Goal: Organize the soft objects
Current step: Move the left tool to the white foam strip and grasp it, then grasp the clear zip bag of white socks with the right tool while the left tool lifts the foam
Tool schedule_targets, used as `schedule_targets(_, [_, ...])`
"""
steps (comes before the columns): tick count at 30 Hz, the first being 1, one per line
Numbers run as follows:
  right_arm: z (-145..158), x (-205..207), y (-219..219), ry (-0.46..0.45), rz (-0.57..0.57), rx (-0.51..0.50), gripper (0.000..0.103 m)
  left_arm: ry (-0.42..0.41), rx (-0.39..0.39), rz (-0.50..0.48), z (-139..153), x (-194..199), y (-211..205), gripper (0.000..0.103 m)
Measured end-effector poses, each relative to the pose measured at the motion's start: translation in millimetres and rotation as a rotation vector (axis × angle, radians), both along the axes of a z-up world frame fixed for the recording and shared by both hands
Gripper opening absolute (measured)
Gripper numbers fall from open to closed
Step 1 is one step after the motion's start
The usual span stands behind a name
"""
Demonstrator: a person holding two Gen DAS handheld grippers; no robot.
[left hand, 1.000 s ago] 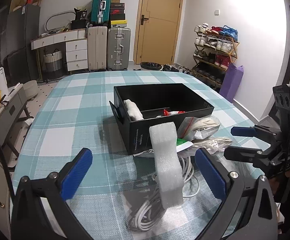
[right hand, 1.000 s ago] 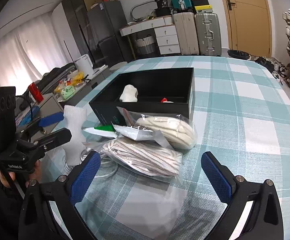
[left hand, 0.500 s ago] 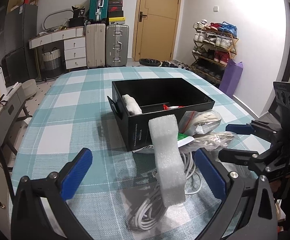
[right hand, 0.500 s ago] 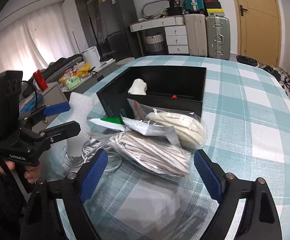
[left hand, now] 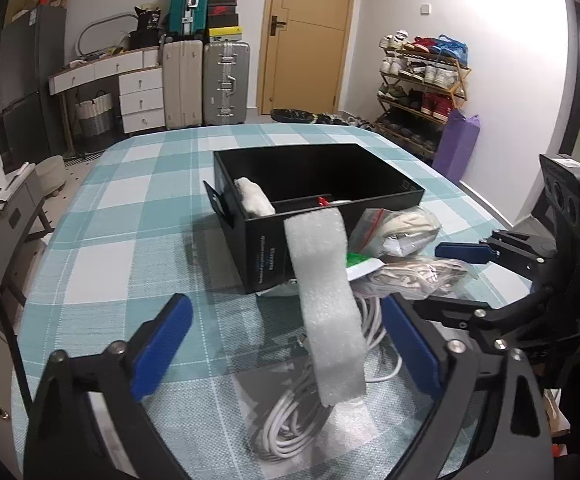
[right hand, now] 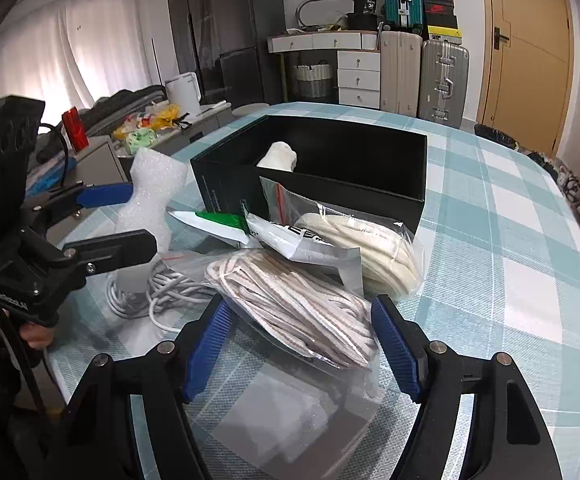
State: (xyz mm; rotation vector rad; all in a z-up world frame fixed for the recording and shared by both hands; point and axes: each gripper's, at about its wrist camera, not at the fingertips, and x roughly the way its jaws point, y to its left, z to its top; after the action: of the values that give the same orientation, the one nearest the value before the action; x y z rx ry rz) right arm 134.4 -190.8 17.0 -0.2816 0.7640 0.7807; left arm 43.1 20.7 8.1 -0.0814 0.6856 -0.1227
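My left hand-held gripper (left hand: 285,344) is closing, its blue pads astride the foam strip (left hand: 326,308) but not pressing it. The strip's lower end hides part of the white cable (left hand: 290,420) coiled on the desk (left hand: 101,248).

My right hand-held gripper (right hand: 302,348) is closing too; the cord bag (right hand: 294,304) lies between its pads, and I cannot tell whether the pads touch the plastic. The bag's near edge is cut off behind the left pad.

Just beyond, a rope bag (right hand: 374,248) leans against the black box (right hand: 370,152), partly covered by a grey pouch (right hand: 290,236) and a green-tipped packet (right hand: 213,220). Inside the box a white roll (right hand: 279,156) shows only its top; a red item (left hand: 322,200) at the divider is too small to identify.

The person's fingers (right hand: 35,334) under my left tool are largely hidden.
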Motion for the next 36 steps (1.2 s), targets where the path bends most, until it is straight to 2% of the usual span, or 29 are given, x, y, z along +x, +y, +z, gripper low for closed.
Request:
schedule_targets(4, [-2.3,-0.8,2.6,-0.024,-0.002,-0.027,0.071,0.014,-0.005,-0.040,-1.3,-0.4,-4.2,0.066])
schedule_targets(6, [-2.9,-1.0,3.6,-0.034,-0.002,-0.036,0.069,0.021,-0.010,-0.052,-1.5,-0.4,-5.5,0.049])
schedule_targets(11, [-3.4,-0.9,4.8,-0.048,-0.003,-0.045,0.062,0.028,-0.040,-0.083,-0.7,-1.6,-6.1,0.023])
schedule_targets(15, [-3.5,-2.6,4.2,-0.061,0.006,-0.049,0.054,0.012,-0.050,-0.089,3.5,-4.8,-5.9,0.021])
schedule_targets(20, [-2.0,-8.4,1.5,-0.076,0.026,-0.043,0.038,-0.006,-0.061,-0.083,8.8,-6.7,-3.1,0.021])
schedule_targets(26, [3.5,-22.0,-3.8,-0.087,0.057,-0.015,0.024,-0.022,-0.078,-0.073,13.9,-8.1,2.8,0.021])
schedule_targets(36, [20.8,-32.6,-19.6,-0.069,0.065,0.074,0.019,-0.047,-0.092,-0.069,21.0,-10.9,4.4,0.021])
